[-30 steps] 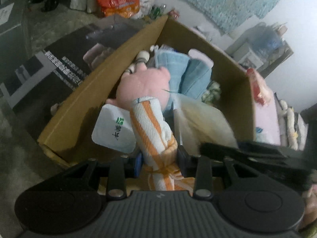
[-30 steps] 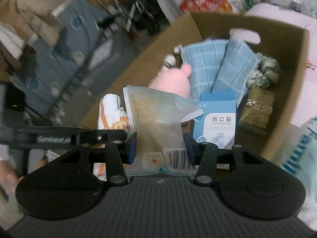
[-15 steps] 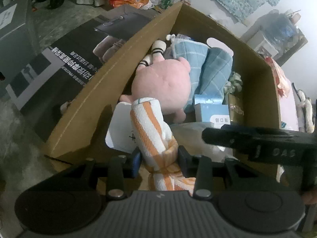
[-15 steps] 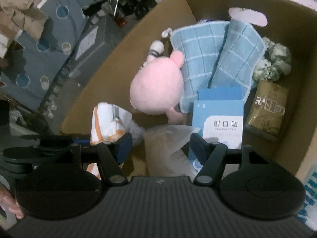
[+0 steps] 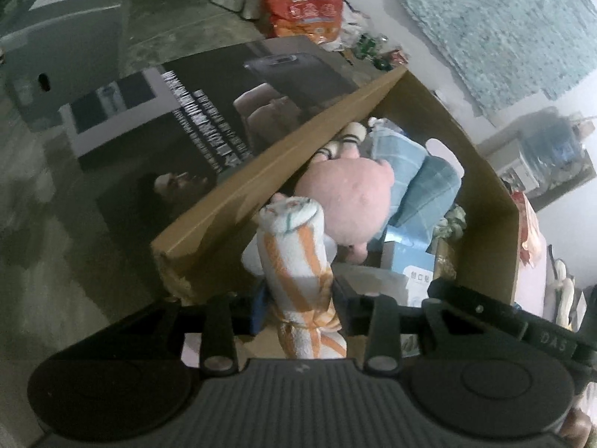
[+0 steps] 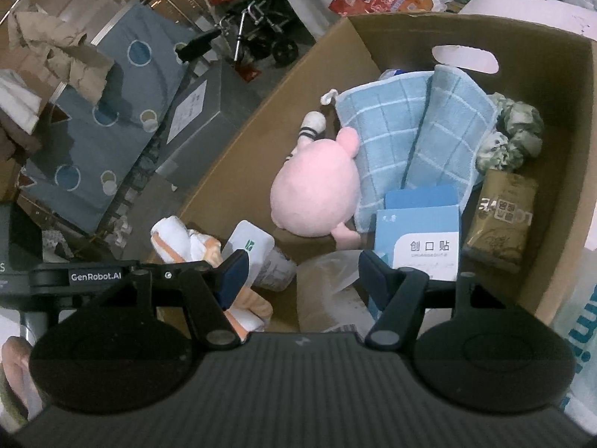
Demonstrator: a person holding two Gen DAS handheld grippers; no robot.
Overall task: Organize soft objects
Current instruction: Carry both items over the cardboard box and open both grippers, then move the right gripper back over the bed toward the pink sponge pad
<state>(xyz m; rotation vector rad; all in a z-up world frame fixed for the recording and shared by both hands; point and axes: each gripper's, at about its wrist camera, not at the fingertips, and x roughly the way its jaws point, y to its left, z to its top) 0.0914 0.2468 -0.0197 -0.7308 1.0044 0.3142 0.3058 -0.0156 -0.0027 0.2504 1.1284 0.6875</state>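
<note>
Fingers of the right gripper [image 6: 300, 274] have just been opening and now stand wide apart over the clear bag [image 6: 328, 291], which lies loose on the box [image 6: 231, 156] floor between them with neither pad pressing it; a second ago it stood pinched upright between those pads, so that item counts as delivered. Those of the left gripper [image 5: 300, 308] have also been opening, yet the striped towel [image 5: 298, 257] roll sits pinched between the blue pads, its free end poking up toward 12 o'clock against the box's near-left wall (the grip looks loose now, close to letting go, I judge). Half a second ago the roll leaned further inside, over the white pouch [image 6: 250, 244]; now it stands nearer the wall. In the right wrist view the towel sits at 9 o'clock of the bag, the pink plush [image 6: 315, 190] at 12 o'clock, the blue cloth [image 6: 410, 138] behind it, and the blue carton [image 6: 421, 239] at 2 o'clock. What remains, as I read it, is dropping the towel beside the pouch.
</note>
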